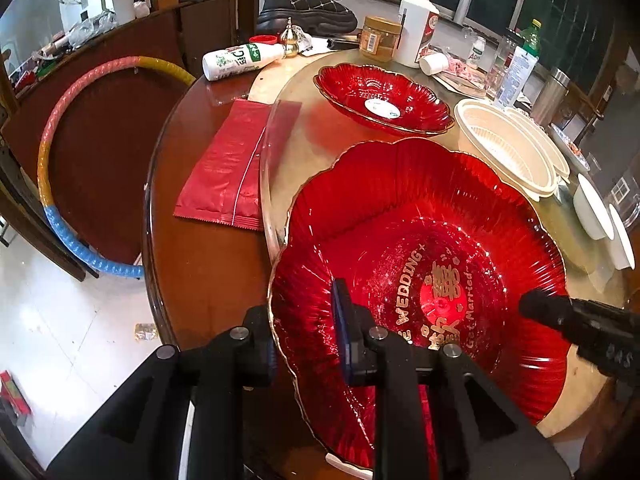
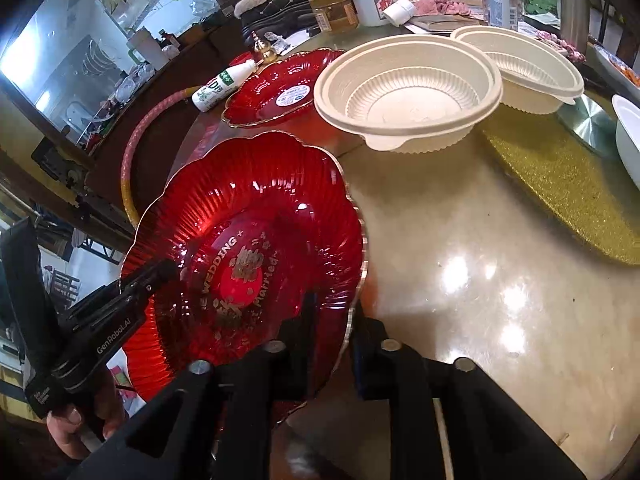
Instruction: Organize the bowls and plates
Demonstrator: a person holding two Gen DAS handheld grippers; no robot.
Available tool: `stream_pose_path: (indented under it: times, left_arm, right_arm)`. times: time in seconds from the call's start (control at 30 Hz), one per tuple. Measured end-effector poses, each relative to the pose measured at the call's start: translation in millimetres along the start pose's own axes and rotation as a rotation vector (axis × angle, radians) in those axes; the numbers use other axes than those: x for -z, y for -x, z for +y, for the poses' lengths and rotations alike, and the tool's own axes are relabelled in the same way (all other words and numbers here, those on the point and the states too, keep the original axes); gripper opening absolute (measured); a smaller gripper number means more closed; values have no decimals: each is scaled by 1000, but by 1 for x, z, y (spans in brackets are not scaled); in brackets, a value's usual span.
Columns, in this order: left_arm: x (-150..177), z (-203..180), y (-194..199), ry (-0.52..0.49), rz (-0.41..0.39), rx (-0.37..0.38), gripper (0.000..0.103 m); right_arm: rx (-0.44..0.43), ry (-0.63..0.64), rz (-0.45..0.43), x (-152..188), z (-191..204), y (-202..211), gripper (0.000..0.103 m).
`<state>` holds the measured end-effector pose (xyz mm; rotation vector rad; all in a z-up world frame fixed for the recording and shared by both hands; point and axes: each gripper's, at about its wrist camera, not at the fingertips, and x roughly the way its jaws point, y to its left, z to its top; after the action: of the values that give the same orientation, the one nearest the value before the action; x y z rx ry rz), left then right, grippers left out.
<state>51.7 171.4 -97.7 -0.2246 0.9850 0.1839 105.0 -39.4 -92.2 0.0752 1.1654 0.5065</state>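
Two cream ribbed plastic bowls (image 2: pixel 408 92) far right, nothing inside, smaller red dish (image 1: pixel 382 98) beyond, and near centre on the turntable (image 2: pixel 480 272) the scalloped gold-rimmed red wedding plate (image 1: pixel 420 240), left gripper (image 1: pixel 308 344) clenched on its rim, right gripper (image 2: pixel 332 344) straddling, released.

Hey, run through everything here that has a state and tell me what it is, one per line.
left gripper: shut on large red plate rim.
right gripper: open, opposite rim between its jaws.
large red plate: upright, empty.
small red plate: upright, empty.
cream bowls: both upright, empty.
milk bottle: lying on its side.
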Motion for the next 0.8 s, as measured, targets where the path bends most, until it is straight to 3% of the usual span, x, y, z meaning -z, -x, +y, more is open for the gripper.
stream_pose_path:
  times: [0.03,0.07,0.1,0.17,0.27,0.33,0.43,0.5,0.6,0.73,0.8]
  left_arm:
    - [-1,1,0,2,2,2,23]
    - [-1,4,0,6,6,5,34]
    - [-2,6,1,12,4,4,50]
    - [-3,16,8,35,-30,-10,59]
    - [-9,34,17,72,-70,-28,59]
    - [-19,49,25,114,-101,-14,65]
    - [-37,66,39,176,-187,-59,67]
    - [-49,73,48,198,-230,-64,81]
    - [-63,76,56,210,-276,-38,85]
    - [-90,72,50,168,-241,20,86]
    - [-107,69,41,150,-199,11,86]
  right_arm:
    - [-2,14,-3,0,2,2,49]
    - [-1,22,-10,0,3,3,74]
    - [3,30,-21,0,3,6,86]
    - [8,36,-43,-1,0,12,85]
    - [3,21,-62,-4,-12,20,85]
    - [-5,17,-77,-7,-20,28,85]
    - [2,48,-113,-16,-26,44,85]
    - [5,69,-149,-25,-25,58,85]
    - [6,100,-202,-43,-21,76,85]
    - [11,139,-219,-80,-15,82,85]
    - [3,159,-202,-101,-10,80,85]
